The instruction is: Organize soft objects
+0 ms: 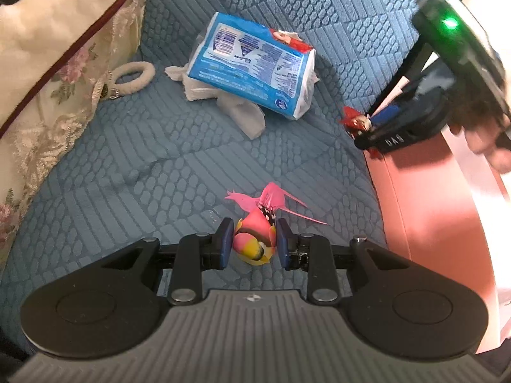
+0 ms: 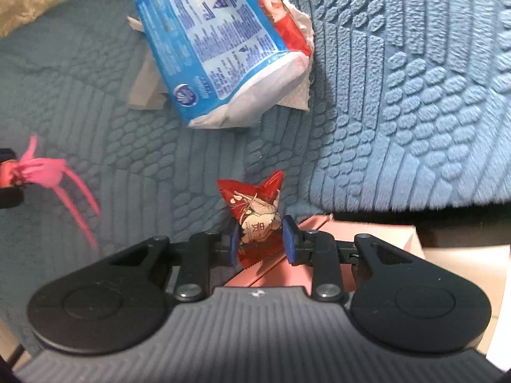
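My left gripper (image 1: 254, 245) is shut on a small pink and yellow feathered toy (image 1: 252, 233) just above the blue textured cushion (image 1: 159, 175); its pink feathers stick out forward. The same toy (image 2: 44, 172) shows at the left edge of the right wrist view. My right gripper (image 2: 260, 239) is shut on a red printed packet (image 2: 255, 201), held over the edge of a pink box (image 2: 367, 233). In the left wrist view the right gripper (image 1: 362, 132) hangs at the right with the red packet (image 1: 353, 121) between its pads.
A blue tissue pack (image 1: 252, 63) lies on loose white tissues (image 1: 246, 118) at the cushion's middle. A white hair tie (image 1: 134, 78) rests by a floral pillow (image 1: 48, 63) at the left. The pink box (image 1: 431, 207) stands along the right side.
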A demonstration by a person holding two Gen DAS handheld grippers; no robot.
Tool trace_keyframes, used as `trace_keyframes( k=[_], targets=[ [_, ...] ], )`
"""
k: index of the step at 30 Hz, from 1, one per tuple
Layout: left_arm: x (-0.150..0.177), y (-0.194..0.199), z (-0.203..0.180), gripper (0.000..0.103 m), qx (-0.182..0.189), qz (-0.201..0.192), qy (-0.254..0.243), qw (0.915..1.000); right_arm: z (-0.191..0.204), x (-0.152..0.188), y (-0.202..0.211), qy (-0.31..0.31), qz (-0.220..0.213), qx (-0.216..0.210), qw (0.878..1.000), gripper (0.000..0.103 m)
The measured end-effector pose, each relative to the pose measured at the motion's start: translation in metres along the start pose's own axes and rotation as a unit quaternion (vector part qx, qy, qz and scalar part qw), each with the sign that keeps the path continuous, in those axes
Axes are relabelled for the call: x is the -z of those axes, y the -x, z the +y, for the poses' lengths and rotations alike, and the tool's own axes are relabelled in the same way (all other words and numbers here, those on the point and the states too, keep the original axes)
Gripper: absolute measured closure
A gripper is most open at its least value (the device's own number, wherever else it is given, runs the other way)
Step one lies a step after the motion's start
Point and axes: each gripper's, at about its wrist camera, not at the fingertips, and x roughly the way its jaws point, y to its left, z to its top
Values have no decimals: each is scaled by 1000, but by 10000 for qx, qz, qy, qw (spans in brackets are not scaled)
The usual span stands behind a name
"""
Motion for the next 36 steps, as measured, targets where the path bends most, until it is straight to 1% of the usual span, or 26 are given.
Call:
trace_keyframes(
  k=[2,5,7,10,12,14,15,18,23,26,30,34,36],
  targets=[
    [1,1,0,70,-44,-15,3,10000,8,7,9,-145,-53,-67,9999,72],
    [3,0,0,70,-158,-8,-63,9999,12,14,23,-205,-83,-101,9997,72],
    [5,1,0,70,-182,-8,-91,9998,8,25,47,-260,-122,-116,9995,72],
    [6,4,1,70,-164,-31,-34,9999,8,35,69,-466,-232,-183,9985,72],
    [6,6,2,70,-129,-54,38,9999,6,39,80,-717,-325,-202,9967,72],
    [5,6,3,70,-143,-55,55,9999,6,45,89,-1103,-447,-325,9924,72],
    [6,7,4,70,-157,-64,77,9998,6,53,93,-1305,-484,-404,9894,72],
    [7,8,5,70,-185,-84,98,9997,16,65,101,-1726,-567,-590,9816,72],
    [9,13,8,70,-148,-115,155,9997,51,84,106,-1943,-551,-599,9776,72],
    [10,16,9,70,-108,-141,180,9997,68,94,109,-2191,-615,-738,9710,72],
    [9,19,7,70,-104,-187,142,9997,85,103,109,-2604,-680,-862,9592,72],
    [9,20,7,70,-128,-212,146,9996,92,110,107,-3088,-796,-929,9432,72],
    [10,19,6,70,-148,-195,136,9996,100,113,106,-3166,-840,-853,9410,72]
  ],
)
